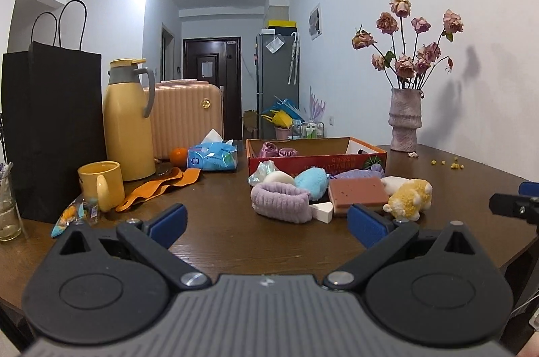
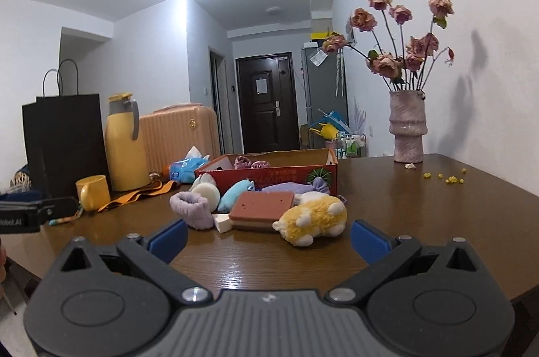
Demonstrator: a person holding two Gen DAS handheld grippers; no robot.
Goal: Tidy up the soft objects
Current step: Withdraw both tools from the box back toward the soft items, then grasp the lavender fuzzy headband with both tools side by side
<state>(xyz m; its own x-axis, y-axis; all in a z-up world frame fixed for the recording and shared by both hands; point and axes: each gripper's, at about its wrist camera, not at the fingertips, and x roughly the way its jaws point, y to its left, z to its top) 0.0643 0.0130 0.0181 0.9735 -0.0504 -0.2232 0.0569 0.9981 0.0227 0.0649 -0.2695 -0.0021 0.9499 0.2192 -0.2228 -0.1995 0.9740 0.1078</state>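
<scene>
**Mia:** On the tabletop (image 1: 235, 242) sits a pile of soft things, right in front of the red box (image 1: 316, 159). What can't you see well?

**Ben:** The box is tipped away from us, so only the tops of some purple cloth bits (image 1: 274, 150) peek over its edge. I can't tell what they are. A purple pouch (image 2: 289, 188) is half hidden behind the brown sponge (image 2: 261, 208). A white wedge (image 1: 322, 211) sticks out from under that sponge. A shiny bag (image 1: 264, 171) is tucked behind the white round puff (image 1: 279, 177).

**Mia:** And the other gripper?

**Ben:** From the left camera, only a black tip of the right gripper (image 1: 515, 207) shows at the edge. The rest is cut off.

**Mia:** Which way do the soft things lie?

**Ben:** The sponge lies flat, its long side going left to right. The yellow plush toy (image 2: 311, 218) lies on its side, long way left to right too, with its feet toward us. The purple headband (image 1: 279, 202) lies curled, its open end facing left in the right camera. The blue plush (image 2: 235, 193) leans up at a slant.

**Mia:** Are the fingers holding anything?

**Ben:** No. The left gripper (image 1: 266, 222) has its blue fingers (image 1: 168, 220) spread wide with nothing between them. The right gripper is the same, wide apart and holding nothing, with the plush toy just ahead of it.
</scene>
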